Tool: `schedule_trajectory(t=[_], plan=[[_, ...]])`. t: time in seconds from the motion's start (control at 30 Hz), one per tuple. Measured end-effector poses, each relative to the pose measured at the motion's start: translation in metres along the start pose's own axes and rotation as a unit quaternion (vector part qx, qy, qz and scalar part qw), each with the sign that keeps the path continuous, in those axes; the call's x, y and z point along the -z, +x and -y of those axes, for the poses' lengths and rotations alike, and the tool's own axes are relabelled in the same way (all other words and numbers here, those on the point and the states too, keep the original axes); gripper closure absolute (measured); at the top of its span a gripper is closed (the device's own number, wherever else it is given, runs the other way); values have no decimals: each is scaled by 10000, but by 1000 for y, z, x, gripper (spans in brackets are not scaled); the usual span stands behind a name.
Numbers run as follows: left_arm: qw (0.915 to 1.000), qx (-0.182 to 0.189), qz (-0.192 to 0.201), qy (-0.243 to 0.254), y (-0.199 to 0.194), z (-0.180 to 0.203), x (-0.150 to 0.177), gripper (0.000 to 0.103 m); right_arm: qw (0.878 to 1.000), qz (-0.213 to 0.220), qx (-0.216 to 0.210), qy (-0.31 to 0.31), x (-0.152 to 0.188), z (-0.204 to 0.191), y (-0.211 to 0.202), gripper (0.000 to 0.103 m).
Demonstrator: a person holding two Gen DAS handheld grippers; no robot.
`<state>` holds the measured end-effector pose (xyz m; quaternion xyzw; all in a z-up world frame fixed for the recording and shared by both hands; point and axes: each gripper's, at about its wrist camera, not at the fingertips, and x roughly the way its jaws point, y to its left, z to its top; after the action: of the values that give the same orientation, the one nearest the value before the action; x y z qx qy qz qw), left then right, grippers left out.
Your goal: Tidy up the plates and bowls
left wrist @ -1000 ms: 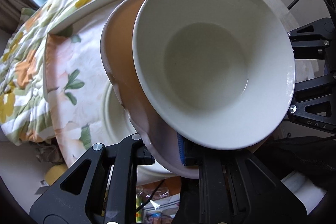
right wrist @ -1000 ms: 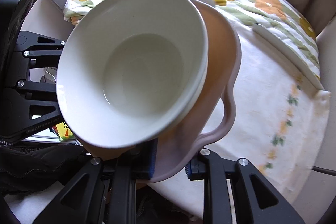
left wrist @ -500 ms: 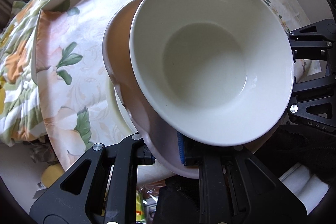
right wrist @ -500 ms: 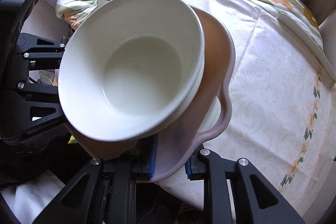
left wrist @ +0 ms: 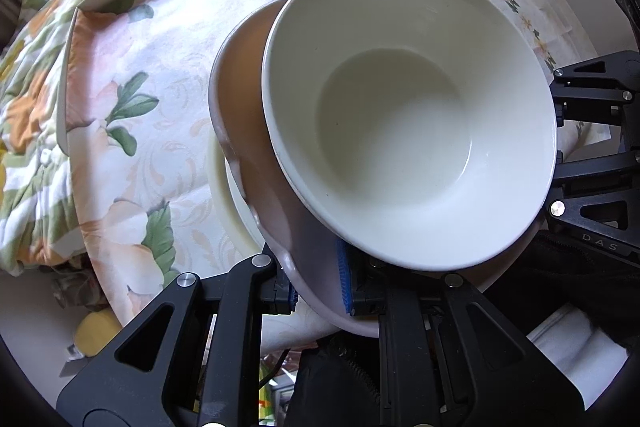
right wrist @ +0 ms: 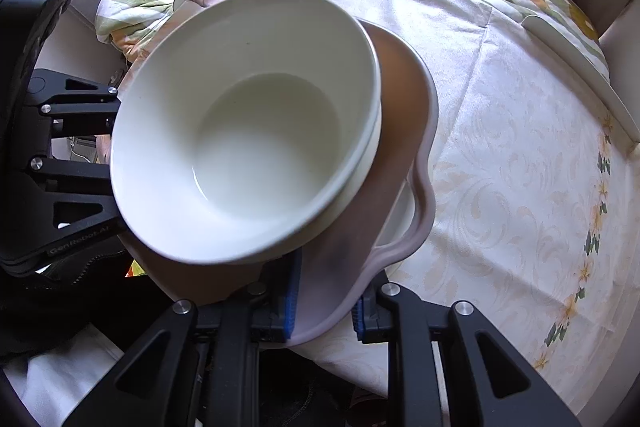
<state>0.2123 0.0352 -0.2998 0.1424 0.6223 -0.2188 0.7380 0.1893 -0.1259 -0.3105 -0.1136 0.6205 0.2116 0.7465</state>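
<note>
Together, a pink tray [left wrist: 256, 163] was gripped by both sets of jaws, the left gripper [left wrist: 320, 291] and right gripper [right wrist: 326, 307] clenched on opposite rims. A white bowl [left wrist: 408, 115] sat on it, above a cloth-covered desk [right wrist: 520, 187].

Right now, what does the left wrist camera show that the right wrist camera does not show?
Only the left wrist view shows a yellow object on the floor beside the table and the large green leaves printed on the cloth. Only the right wrist view shows the tray's looped handle and the small flower border. Both show the white bowl on the pinkish tray, a pale plate beneath it, and each gripper, left gripper and right gripper, clamped on the tray rim.
</note>
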Motion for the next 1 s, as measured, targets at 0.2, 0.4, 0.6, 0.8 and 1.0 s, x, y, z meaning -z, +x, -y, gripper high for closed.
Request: schedule_trajectory(t=[0.2,0.4,0.6,0.8,1.0], plan=[[9999,-91,-123,-48,1,3,1,89,10000,-37,9,-27,-1,-2,0,83],[9995,-160,-193,-201,0,1,1,89,10000,-27,68,-23,-2,-2,0,83],[9992,-172,-286,-204,0,3,-2,85,9999,-17,166,7,-2,-4,0,83],[9990,-29,-397,-209,2,4,-5,82,9998,-62,189,62,-3,-4,-1,83],[9987,134,-445,-232,3,2,-4,79,9994,-128,306,51,-5,-8,0,81]])
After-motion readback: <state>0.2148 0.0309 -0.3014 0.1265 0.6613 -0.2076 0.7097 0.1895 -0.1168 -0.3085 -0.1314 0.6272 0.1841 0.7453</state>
